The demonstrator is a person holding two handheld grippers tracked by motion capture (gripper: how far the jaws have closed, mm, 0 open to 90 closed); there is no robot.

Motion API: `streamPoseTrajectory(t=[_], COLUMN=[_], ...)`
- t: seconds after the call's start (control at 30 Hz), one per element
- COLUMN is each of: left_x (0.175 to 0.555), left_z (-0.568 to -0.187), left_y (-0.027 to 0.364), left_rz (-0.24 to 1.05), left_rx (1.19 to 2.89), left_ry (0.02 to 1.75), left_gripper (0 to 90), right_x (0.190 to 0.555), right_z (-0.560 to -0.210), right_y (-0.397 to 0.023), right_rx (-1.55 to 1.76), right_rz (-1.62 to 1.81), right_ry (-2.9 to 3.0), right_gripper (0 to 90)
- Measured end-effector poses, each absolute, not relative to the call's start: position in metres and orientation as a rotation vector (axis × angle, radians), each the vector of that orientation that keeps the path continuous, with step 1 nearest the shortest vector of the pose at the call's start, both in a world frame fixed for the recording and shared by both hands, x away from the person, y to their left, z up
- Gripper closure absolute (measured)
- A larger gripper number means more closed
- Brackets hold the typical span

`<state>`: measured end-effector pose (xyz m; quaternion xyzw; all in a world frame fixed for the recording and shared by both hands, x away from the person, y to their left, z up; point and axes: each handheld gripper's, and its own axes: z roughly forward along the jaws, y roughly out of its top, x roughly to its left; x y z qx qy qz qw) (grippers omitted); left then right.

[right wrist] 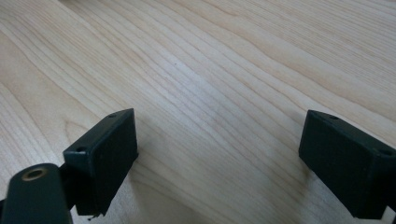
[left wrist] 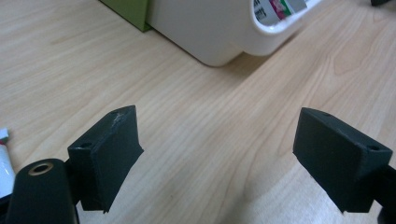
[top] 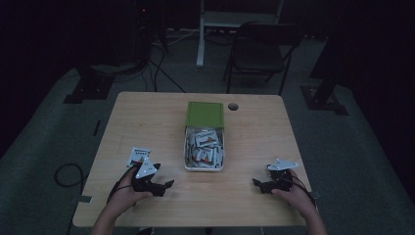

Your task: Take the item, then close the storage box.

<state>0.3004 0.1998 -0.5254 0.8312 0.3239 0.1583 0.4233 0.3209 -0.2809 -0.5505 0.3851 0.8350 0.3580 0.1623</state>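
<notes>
Nearest us: left gripper (top: 166, 186) and right gripper (top: 258, 184), both resting low on the desk (top: 147, 112) at its near edge, one per hand. Both have jaws spread wide with nothing between them, just bare wood grain in each gripper view. We read this as a ready stance: hands parked either side of the work, clear of it.

Just behind the left gripper lies one loose packet (top: 138, 156), flat on the desk, tilted a little, left of the box. It sits apart from the rest, so we judge it's either just out or next to go in.

Mid-desk: white box (top: 204, 168), open, full of small packets (top: 204, 147) heaped at mixed angles. Its long axis runs near-to-far, straight away from us. The green lid (top: 205, 115) lies at the far end of the box, touching it, on the same line. In the left gripper view, the box's rounded corner (left wrist: 219, 42) sits ahead of the jaws, well apart.

Beyond it: a cable hole (top: 233, 106) in the desk, then a chair (top: 259, 49) on the floor.
</notes>
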Motion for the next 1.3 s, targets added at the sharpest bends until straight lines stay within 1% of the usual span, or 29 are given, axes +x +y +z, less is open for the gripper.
streamPoseTrajectory(t=[0.07,0.1,0.33,0.6,1.0,1.3], left_x=[0.302,0.302,0.308,0.314,0.324,0.334], left_z=[-0.525,-0.525,-0.527,-0.526,-0.515,-0.508], left_y=[0.198,0.197,0.189,0.182,0.175,0.168], left_rz=[0.393,0.391,0.372,0.382,0.391,0.397], left_rx=[2.069,2.068,2.062,2.049,2.007,1.990], left_ry=[0.812,0.805,0.802,0.781,0.755,0.735], left_gripper=[15.0,15.0,14.9,14.9,15.0,14.9], right_x=[0.322,0.322,0.321,0.317,0.325,0.336], right_z=[-0.550,-0.550,-0.549,-0.542,-0.526,-0.513], right_y=[-0.278,-0.277,-0.260,-0.240,-0.211,-0.199], right_rx=[1.092,1.086,1.052,1.041,0.964,0.953], right_rz=[1.024,1.031,1.104,1.245,1.399,1.472], right_ry=[2.384,2.386,2.402,2.388,2.350,2.322], right_gripper=[11.7,13.8,13.5,13.6,13.5,13.5])
